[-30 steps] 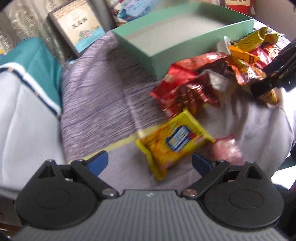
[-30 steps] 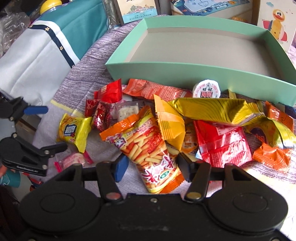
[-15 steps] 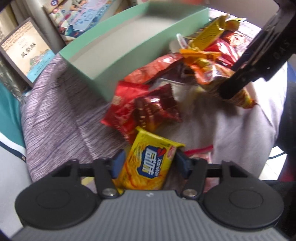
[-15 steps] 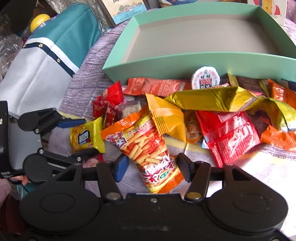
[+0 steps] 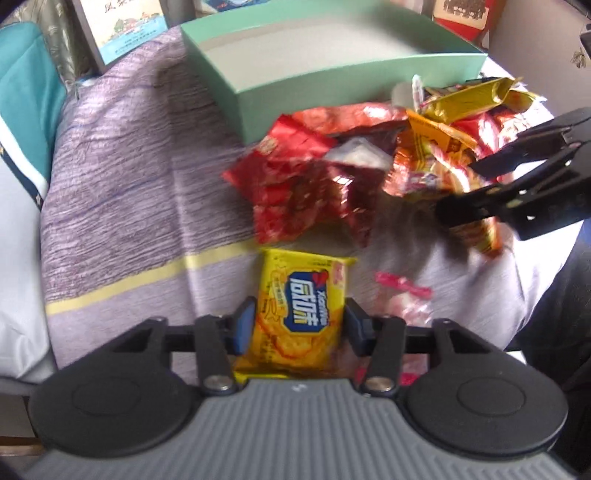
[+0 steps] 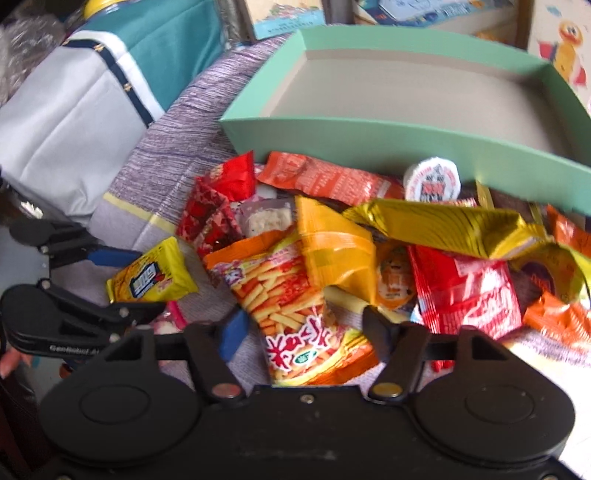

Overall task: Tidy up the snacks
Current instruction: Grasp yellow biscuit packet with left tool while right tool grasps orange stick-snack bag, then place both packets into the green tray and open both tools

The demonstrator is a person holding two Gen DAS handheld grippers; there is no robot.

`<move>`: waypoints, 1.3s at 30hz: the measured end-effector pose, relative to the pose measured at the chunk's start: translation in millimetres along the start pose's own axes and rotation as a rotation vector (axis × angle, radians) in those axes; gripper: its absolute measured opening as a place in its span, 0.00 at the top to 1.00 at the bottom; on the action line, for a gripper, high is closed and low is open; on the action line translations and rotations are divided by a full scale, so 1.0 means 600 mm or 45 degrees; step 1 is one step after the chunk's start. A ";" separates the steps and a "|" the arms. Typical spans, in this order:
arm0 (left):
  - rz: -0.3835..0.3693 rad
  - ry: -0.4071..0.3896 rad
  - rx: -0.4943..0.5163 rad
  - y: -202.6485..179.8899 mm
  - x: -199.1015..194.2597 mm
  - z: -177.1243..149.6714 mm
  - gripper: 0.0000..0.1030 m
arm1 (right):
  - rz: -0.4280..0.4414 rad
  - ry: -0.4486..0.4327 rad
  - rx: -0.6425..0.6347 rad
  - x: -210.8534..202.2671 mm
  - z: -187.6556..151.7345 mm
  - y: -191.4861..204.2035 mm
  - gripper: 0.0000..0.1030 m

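A yellow cracker packet (image 5: 301,312) lies on the striped cloth between the fingers of my left gripper (image 5: 299,325), which press on its two sides. It also shows in the right wrist view (image 6: 151,275). My right gripper (image 6: 301,330) is open around an orange snack-stick bag (image 6: 291,302) at the near edge of the snack pile. An empty mint-green box (image 6: 399,147) stands behind the pile and also shows in the left wrist view (image 5: 325,77). The right gripper shows in the left wrist view (image 5: 476,192) over the pile.
Red packets (image 5: 295,184), a gold bag (image 6: 443,225), a round jelly cup (image 6: 432,181) and a pink candy (image 5: 404,290) lie around. A teal and white cushion (image 6: 92,99) is at the left. Books (image 5: 122,29) stand behind the box.
My left gripper has closed in on the yellow cracker packet and now grips it. My right gripper has moved slightly forward around the orange bag.
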State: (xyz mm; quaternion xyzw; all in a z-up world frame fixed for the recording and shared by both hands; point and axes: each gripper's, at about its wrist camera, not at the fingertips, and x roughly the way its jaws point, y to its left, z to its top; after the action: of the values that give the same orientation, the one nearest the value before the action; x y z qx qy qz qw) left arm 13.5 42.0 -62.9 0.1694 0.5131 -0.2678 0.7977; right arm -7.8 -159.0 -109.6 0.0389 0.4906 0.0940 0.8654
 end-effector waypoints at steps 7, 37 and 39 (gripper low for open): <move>0.015 0.023 -0.201 0.015 -0.012 0.003 0.54 | 0.109 -0.021 0.116 -0.028 0.013 -0.015 0.64; 0.177 -0.193 -0.406 0.119 0.115 0.438 0.54 | 0.090 -0.205 0.583 0.072 0.382 -0.205 0.65; 0.182 -0.183 -0.411 0.129 0.139 0.454 0.54 | 0.091 -0.172 0.590 0.101 0.399 -0.213 0.65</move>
State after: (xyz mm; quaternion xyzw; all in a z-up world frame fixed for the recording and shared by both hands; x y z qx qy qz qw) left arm 285.8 -65.6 -26.0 0.0559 0.4779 -0.1360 0.8660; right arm 243.4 -265.9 -57.5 0.2599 0.4383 0.0066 0.8604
